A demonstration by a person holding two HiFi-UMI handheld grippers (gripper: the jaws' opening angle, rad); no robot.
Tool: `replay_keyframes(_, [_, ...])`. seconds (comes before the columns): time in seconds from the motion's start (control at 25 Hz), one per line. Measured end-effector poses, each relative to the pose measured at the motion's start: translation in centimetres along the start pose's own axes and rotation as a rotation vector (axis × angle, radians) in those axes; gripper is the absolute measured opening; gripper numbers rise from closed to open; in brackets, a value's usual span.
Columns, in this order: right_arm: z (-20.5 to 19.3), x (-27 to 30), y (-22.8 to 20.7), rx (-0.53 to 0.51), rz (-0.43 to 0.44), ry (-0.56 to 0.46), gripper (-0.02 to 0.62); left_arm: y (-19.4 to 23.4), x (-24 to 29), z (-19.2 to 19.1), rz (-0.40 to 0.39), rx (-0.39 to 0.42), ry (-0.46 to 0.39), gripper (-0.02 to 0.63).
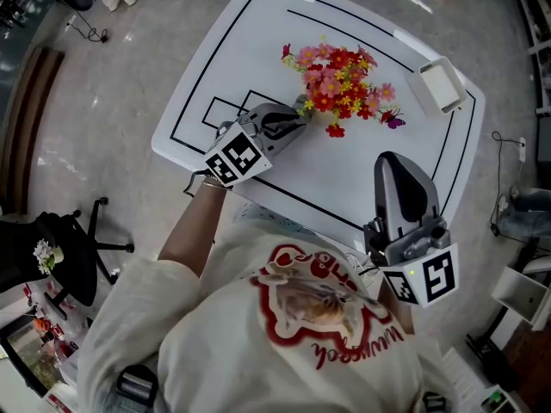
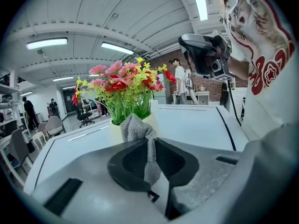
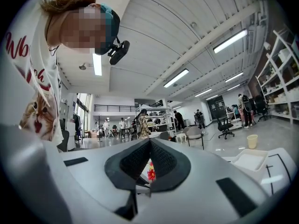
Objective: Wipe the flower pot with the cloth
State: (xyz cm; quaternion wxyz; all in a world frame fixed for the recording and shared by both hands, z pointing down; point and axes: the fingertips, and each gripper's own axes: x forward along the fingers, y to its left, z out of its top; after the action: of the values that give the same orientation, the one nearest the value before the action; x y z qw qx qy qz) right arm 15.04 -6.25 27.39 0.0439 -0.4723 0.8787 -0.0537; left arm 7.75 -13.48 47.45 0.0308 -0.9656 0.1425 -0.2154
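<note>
Firmly press the cloth (image 2: pixel 137 129), clamped in the left gripper (image 2: pixel 149 141), round the mid-tabletop flower pot (image 2: pixel 116 130); right gripper (image 3: pixel 149 148) is closed, empty.

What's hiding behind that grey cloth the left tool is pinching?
The pale flower pot holding red, pink and yellow flowers. The cloth covers the pot's middle, so that part is hidden.
</note>
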Motion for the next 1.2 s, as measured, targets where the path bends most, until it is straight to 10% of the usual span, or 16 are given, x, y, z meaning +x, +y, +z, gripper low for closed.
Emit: replay_keyframes(1.2, [0.0, -1.0, 0.0, -0.009, -0.005, -0.001, -0.002, -3.0, 2.3, 1.1, -0.09, 0.016, -0.027, 0.034])
